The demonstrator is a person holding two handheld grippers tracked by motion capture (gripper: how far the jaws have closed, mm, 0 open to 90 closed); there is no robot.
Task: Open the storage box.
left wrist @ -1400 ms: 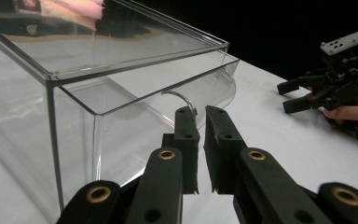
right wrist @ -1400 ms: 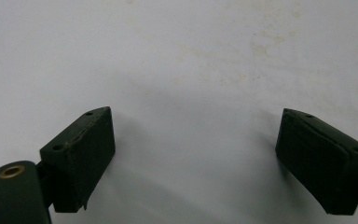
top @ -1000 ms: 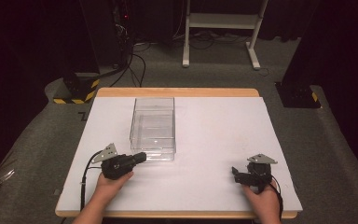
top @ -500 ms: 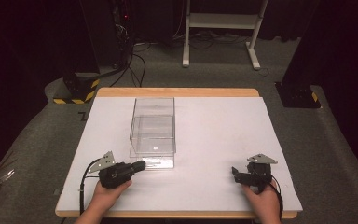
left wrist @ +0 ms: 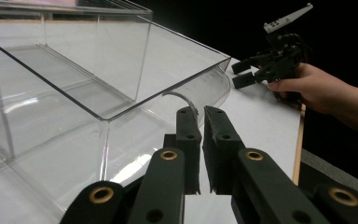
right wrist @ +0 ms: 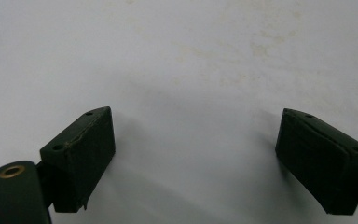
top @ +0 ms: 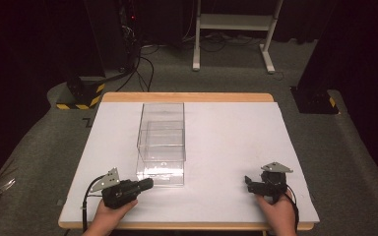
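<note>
Moved nearer the person's edge and slightly right since the frame a second ago: left gripper (top: 146, 185), now at the near left corner of the clear plastic box (top: 161, 142), jaws pointing right along its front wall. Right gripper (top: 248, 183) unchanged near the front right.

Count: one clear plastic box, two grippers, two hands, one white tabletop (top: 226, 137).

Left gripper (left wrist: 200, 149): jaws nearly closed, a thin slit between them, nothing held; tips just beside the box (left wrist: 74, 84), not clearly touching. Right gripper (right wrist: 193, 158): jaws spread wide, empty, over bare tabletop (right wrist: 182, 60); also seen from the left gripper view (left wrist: 244, 72), held by the right hand (left wrist: 307, 84).

Box left of centre, long side running away from the person, far end close to the wooden far edge. Wide open surface right of the box, between it and the right gripper; narrower strip along the left edge and the front.
</note>
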